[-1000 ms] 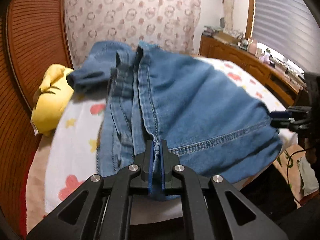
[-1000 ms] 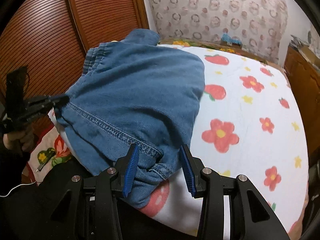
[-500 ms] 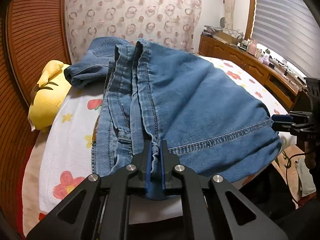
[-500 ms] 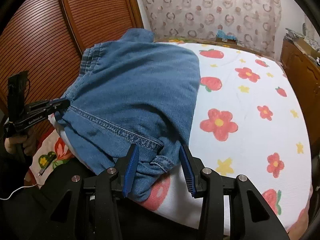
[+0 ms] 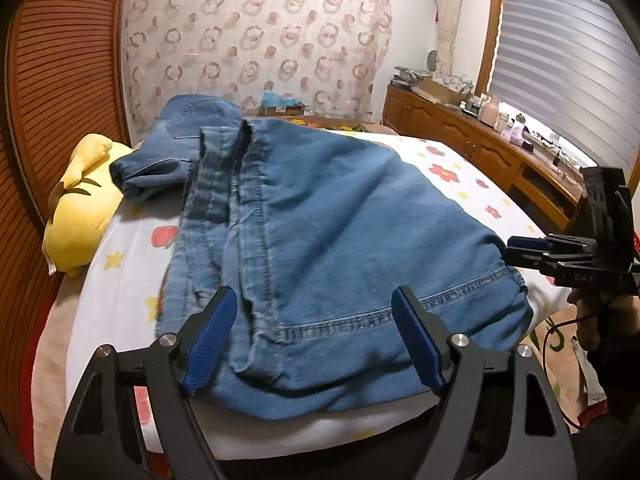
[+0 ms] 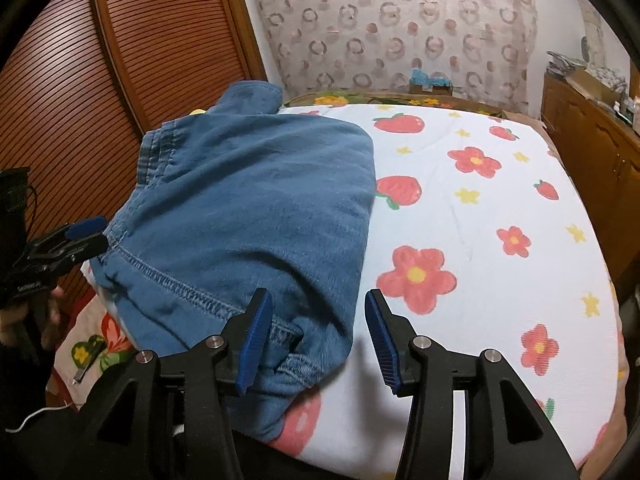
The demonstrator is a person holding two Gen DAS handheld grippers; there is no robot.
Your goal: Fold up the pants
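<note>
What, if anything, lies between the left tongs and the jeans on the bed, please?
Nothing visible. The left tongs have just been opening, and the jeans lie directly between and under the spread fingers, whose pads no longer press the denim.

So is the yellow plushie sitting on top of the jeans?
No, the yellow plush toy lies on the bed beside the jeans, off at the left edge near the wooden door.

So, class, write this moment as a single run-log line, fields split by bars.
task: fold pants | left tongs: just opened, pads off jeans | right tongs: open, opening wider, jeans corner between pads | jeans: folded on bed
</note>
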